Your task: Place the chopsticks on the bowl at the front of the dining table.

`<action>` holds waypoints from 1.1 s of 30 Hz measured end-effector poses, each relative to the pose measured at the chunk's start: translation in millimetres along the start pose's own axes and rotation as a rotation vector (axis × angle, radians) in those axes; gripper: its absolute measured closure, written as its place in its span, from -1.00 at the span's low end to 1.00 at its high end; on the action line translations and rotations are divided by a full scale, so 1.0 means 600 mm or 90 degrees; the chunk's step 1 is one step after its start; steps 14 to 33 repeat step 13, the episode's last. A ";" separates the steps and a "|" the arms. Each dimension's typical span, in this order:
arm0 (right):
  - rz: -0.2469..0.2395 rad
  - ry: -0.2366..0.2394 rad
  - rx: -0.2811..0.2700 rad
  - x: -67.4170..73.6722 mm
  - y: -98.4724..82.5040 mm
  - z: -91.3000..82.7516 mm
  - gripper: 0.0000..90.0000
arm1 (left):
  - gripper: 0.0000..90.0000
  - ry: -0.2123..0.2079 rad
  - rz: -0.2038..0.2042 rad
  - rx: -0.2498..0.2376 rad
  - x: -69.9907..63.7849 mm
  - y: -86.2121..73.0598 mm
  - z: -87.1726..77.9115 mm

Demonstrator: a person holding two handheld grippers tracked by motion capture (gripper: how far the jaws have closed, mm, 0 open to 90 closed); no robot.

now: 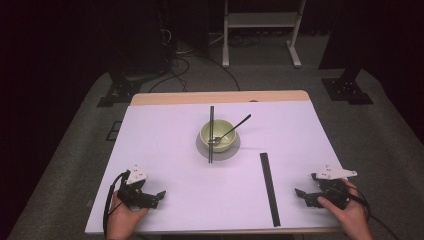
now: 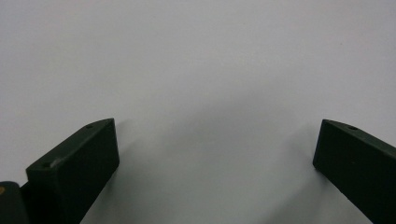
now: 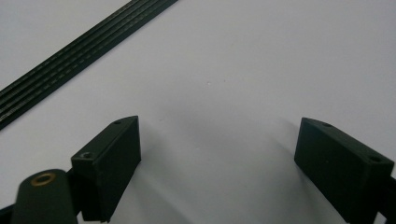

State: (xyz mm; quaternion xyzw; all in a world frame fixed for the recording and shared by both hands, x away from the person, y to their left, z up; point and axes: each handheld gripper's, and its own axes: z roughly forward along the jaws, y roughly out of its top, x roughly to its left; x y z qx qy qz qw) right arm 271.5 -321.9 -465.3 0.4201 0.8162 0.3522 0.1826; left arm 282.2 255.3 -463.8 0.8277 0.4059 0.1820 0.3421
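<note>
Right gripper view: jaws of the right gripper (image 3: 217,158) spread wide, nothing between them, bare white table (image 3: 261,60) beneath. Just beyond the left jaw, the flat black strip (image 3: 79,51), ribbed lengthwise, running slantwise across the upper left corner. Left gripper view: left gripper (image 2: 215,158) likewise wide open and empty, hovering low over plain tabletop.

High view, moving outward: right gripper (image 1: 306,195) at the near right edge, strip (image 1: 269,187) lying just to its left, lengthwise toward the bowl. Left gripper (image 1: 156,196) at the near left, well apart from everything. Farther up the middle, a green bowl (image 1: 217,136) on a grey saucer (image 1: 235,149), a spoon (image 1: 232,130) leaning in it, a pair of black chopsticks (image 1: 211,112) laid across the rim.

Likely next: taking the strip with the right. Best to approach square across its narrow width, near the middle of its length, come down low and flat, close slowly, lift level to avoid drooping ends.
</note>
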 end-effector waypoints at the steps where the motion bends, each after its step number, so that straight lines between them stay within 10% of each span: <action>1: 0.000 0.000 0.000 0.000 0.000 0.000 -0.71 | -1.00 0.000 0.000 -0.001 0.000 0.000 0.000; 33: 0.002 0.002 0.000 -0.001 0.000 0.000 -0.72 | -1.00 -0.001 0.000 0.001 0.000 0.000 0.000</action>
